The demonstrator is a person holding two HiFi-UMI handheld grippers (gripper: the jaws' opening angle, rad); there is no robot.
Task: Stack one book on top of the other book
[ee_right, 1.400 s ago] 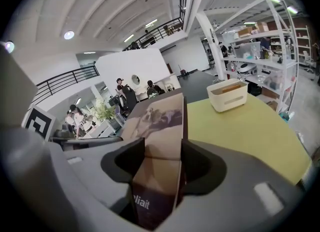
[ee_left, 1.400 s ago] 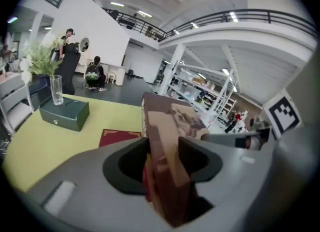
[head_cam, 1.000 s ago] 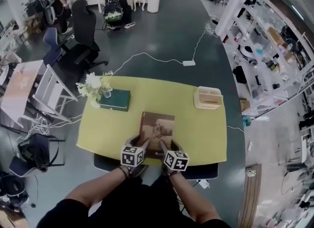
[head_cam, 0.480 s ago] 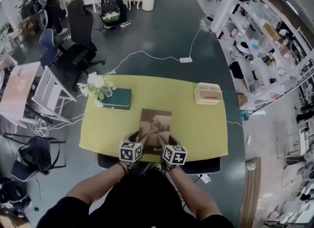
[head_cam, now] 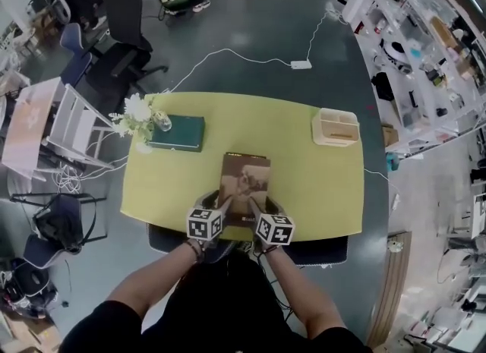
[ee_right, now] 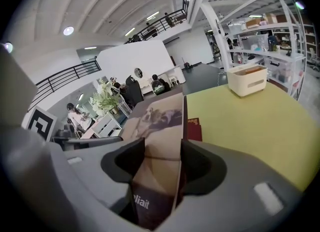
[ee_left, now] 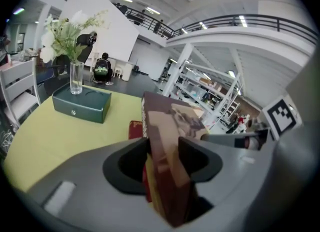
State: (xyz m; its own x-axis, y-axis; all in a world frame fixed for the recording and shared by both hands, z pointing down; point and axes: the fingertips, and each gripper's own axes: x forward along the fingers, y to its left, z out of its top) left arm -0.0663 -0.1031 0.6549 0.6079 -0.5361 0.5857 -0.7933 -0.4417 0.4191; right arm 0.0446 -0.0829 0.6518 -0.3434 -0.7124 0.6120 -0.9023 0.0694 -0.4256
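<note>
A brown book [head_cam: 244, 183] with a dog photo on its cover hangs tilted over the near middle of the yellow table [head_cam: 319, 184]. My left gripper [head_cam: 222, 207] is shut on its near left edge and my right gripper [head_cam: 255, 210] on its near right edge. In the left gripper view the brown book [ee_left: 175, 121] fills the gap between the jaws of the left gripper [ee_left: 162, 151]. The right gripper view shows the same book [ee_right: 160, 118] clamped in the right gripper [ee_right: 162, 158]. A red book [ee_left: 135, 128] [ee_right: 194, 128] lies on the table under it, mostly hidden.
A dark green box [head_cam: 178, 133] lies at the table's far left, with a glass vase of white flowers [head_cam: 140, 112] beside it. A cream organiser box [head_cam: 336, 127] stands far right. Chairs [head_cam: 121, 17] and a white cable [head_cam: 243, 59] are on the floor beyond.
Both grippers have come down a little toward the table with the brown book between them. The grip on the book looks the same.
</note>
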